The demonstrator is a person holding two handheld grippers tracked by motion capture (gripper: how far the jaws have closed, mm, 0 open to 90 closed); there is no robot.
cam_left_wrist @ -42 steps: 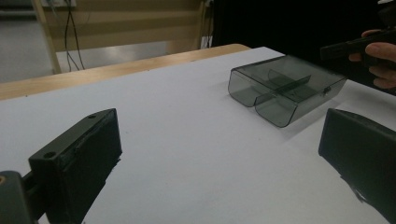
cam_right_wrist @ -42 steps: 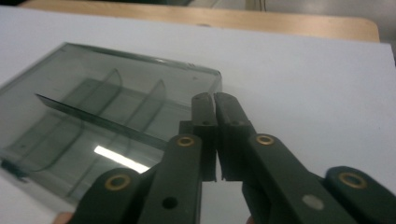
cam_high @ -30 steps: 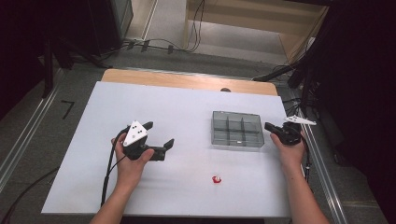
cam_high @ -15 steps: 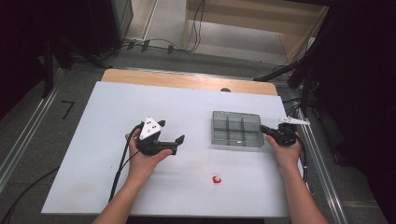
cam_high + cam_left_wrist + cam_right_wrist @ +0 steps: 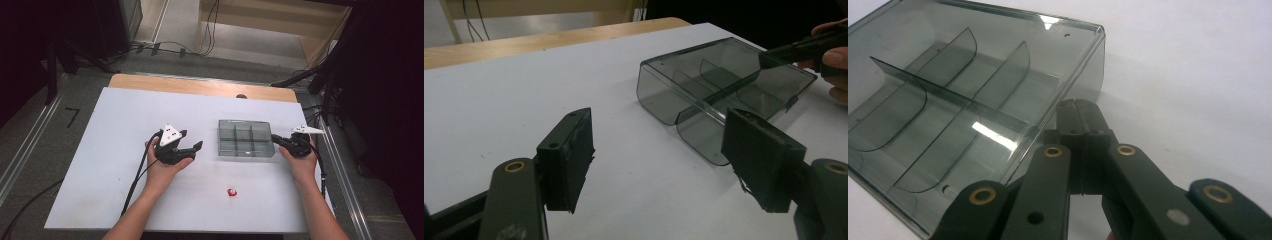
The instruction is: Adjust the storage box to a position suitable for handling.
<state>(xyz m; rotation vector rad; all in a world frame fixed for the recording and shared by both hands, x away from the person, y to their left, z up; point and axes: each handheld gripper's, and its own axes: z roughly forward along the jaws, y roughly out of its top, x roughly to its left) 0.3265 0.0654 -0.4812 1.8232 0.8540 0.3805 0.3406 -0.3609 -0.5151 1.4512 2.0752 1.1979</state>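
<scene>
Right now my right tool sits at the right end of the smoky clear divided box, its jaws clenched flat together with nothing pinched between them. In the right gripper view the closed tips lie against the box's end wall, close to its near corner; whether they press on it or merely rest beside it I cannot tell. The box stands on the white counter, right of centre, and its partitions split it into six compartments, three along and two across, all of them bare as far as I can see.

My left tool hovers left of the box, just beside its left end but apart from it, and points toward it. Its jaws have just been closing, yet they stand released, with a wide gap and nothing between them. In the left gripper view the box lies beyond the two black pads, slightly to the right, with my right hand at its far end.

A small red and white object lies on the counter nearer to me, between my forearms and well apart from the box; it is too small to identify.
</scene>
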